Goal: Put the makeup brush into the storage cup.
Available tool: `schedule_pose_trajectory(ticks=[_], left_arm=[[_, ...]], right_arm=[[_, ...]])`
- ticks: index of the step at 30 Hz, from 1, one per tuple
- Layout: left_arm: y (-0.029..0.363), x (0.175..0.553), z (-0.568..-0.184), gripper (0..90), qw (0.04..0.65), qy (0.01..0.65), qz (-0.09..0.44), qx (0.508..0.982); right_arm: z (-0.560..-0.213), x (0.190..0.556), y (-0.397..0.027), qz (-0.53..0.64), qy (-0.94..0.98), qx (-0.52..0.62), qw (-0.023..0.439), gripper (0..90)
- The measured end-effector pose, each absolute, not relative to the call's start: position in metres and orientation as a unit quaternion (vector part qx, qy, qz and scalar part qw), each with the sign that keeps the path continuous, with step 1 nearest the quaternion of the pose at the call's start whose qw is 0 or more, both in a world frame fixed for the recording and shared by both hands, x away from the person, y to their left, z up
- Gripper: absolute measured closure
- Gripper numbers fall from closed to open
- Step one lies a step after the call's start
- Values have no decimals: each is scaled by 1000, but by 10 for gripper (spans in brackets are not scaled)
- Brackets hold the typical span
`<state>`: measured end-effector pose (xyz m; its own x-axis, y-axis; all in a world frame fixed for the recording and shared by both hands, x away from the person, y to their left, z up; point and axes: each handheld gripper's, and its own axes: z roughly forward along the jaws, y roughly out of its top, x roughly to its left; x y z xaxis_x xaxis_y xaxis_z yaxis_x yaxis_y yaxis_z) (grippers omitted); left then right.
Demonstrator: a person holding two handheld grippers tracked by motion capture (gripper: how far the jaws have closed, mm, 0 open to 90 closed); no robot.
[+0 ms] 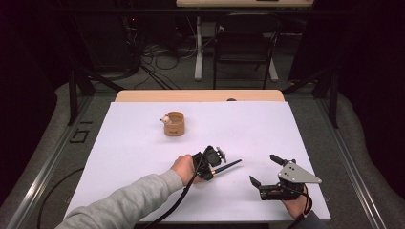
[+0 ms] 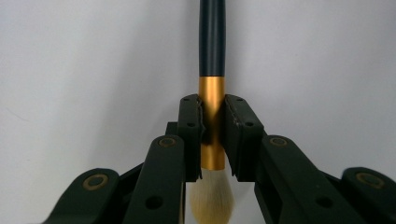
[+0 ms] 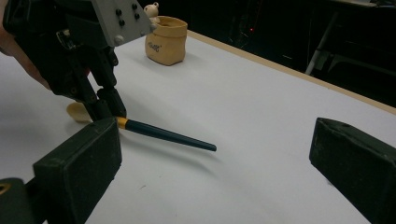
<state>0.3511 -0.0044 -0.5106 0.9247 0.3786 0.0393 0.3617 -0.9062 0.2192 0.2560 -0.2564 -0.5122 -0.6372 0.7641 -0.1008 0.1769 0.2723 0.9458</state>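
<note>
- Where the high view looks down on the white bench (image 1: pixel 143 143), the left hand-held gripper (image 1: pixel 213 168) pinches a brush (image 1: pixel 228 166) near the bench's middle; its dark handle points right, toward the right hand-held gripper (image 1: pixel 262 170), whose jaws stand spread with nothing between them. A small tan pouch (image 1: pixel 174 124) with a little bear figure (image 1: pixel 165 119) on its rim stands farther back, well apart from both.
- Along the left gripper view, both pads (image 2: pixel 190 135) press on the brush's gold ferrule (image 2: pixel 212 93); the pale bristles (image 2: pixel 211 198) lie near the camera and the handle runs away over the bench.
- From the right gripper view, its own jaws stand wide apart at the picture's sides. Beyond them the left hand-held gripper (image 3: pixel 109 112) holds the brush (image 3: pixel 168 135) at the ferrule, handle slanting down, bristles (image 3: pixel 77 112) by the surface. The pouch (image 3: pixel 167 41) stands behind.
</note>
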Motion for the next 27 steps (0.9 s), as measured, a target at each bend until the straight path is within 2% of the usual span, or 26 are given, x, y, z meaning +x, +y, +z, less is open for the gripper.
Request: schedule_pose_trajectory(ticks=[18,27], left_arm=[[10,350,-497,780,117,132,35,984],[23,350,-494,779,126,111,34,985]], right_arm=[[-517,262,-250,497,765,309,269,16],[-513,273,-246,473,799,300,221,0]])
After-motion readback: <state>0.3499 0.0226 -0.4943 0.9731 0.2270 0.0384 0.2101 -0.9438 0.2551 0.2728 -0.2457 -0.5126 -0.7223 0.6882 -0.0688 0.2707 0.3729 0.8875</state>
